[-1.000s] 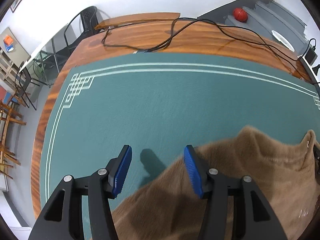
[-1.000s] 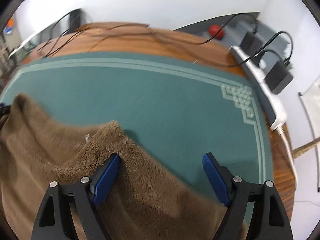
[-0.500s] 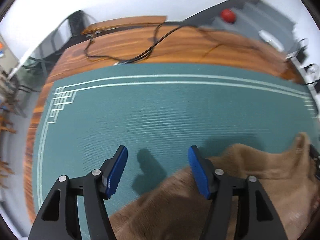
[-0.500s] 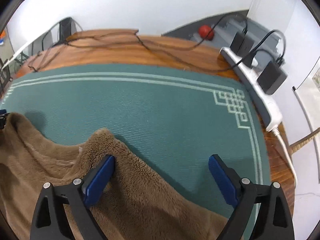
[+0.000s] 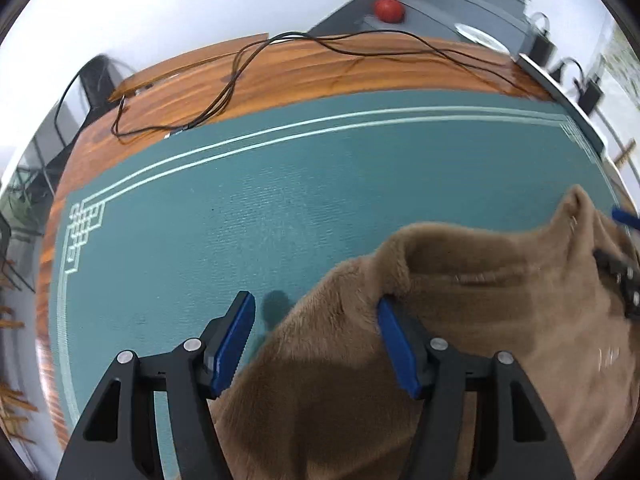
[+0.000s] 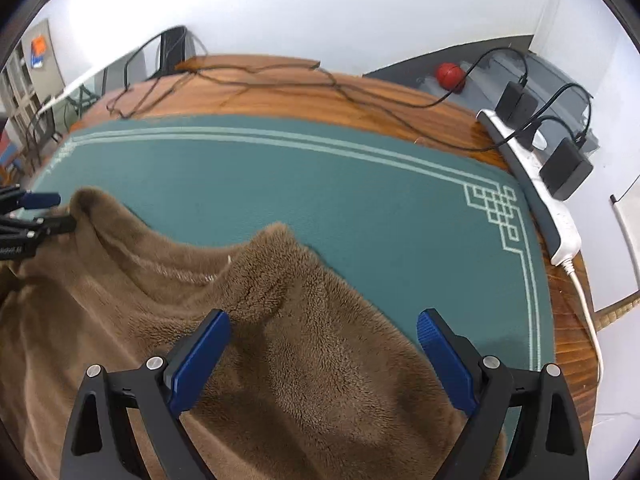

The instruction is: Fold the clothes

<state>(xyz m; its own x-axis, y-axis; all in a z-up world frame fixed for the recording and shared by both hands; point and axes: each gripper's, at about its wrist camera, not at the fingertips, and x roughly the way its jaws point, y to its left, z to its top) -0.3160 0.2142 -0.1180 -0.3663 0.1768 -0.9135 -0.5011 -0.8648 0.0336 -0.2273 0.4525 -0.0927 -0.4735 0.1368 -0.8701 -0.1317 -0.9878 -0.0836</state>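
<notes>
A fuzzy brown garment lies bunched on the green mat; it also shows in the right wrist view. My left gripper is open, with the garment's left edge rising between its blue pads and a raised fold at the right pad. My right gripper is open wide over the garment's right part, with fabric lying between the pads. Each gripper shows at the edge of the other's view.
The green mat covers a wooden table. Black cables lie on the wood at the back. A white power strip with black adapters runs along the right edge. A red ball sits beyond.
Both grippers have moved forward over the garment, and more fabric now lies between their pads. The garment's upper edge stands in two raised peaks. Both stay open.
</notes>
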